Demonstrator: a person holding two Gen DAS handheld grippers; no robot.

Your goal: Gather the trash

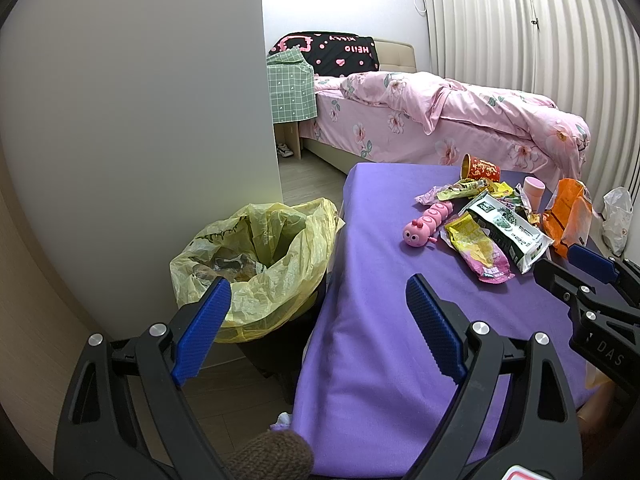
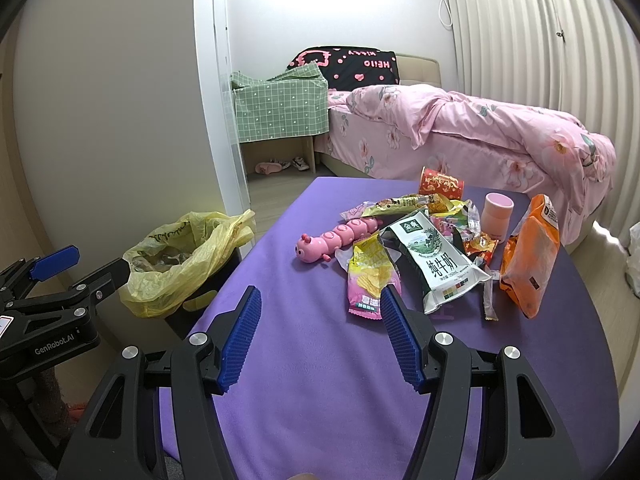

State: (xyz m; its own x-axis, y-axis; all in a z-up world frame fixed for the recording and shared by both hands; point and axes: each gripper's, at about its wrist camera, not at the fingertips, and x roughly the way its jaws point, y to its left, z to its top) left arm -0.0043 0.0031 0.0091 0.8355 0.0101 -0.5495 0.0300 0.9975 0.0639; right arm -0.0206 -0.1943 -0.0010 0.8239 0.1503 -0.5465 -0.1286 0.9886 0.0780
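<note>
Both grippers wide open, empty. Right gripper (image 2: 320, 336) is nearer the chip wrapper (image 2: 368, 276), which lies on the desk (image 2: 304, 400) just ahead, lengthwise toward it, prob. flat. Bin bag (image 1: 256, 264) sits left of desk, by left gripper (image 1: 316, 328).

Illumination is even and moderately bright in both views. The brightest zone is the white wall (image 2: 320, 8) behind the bed (image 2: 460, 128), close to overexposed. The curtain (image 2: 540, 40) right of the bed is evenly lit, its folds in soft grey shadow. A yellowish glare patch shows on the partition wall (image 1: 160, 100) just above the yellow bin bag (image 1: 260, 256). Shadows on the purple tablecloth (image 2: 300, 360) are faint and diffuse. Focus is sharp at centre; packet print is legible. Strong fisheye curvature bends the partition and curtain lines, and black vignetting fills the corners.
</note>
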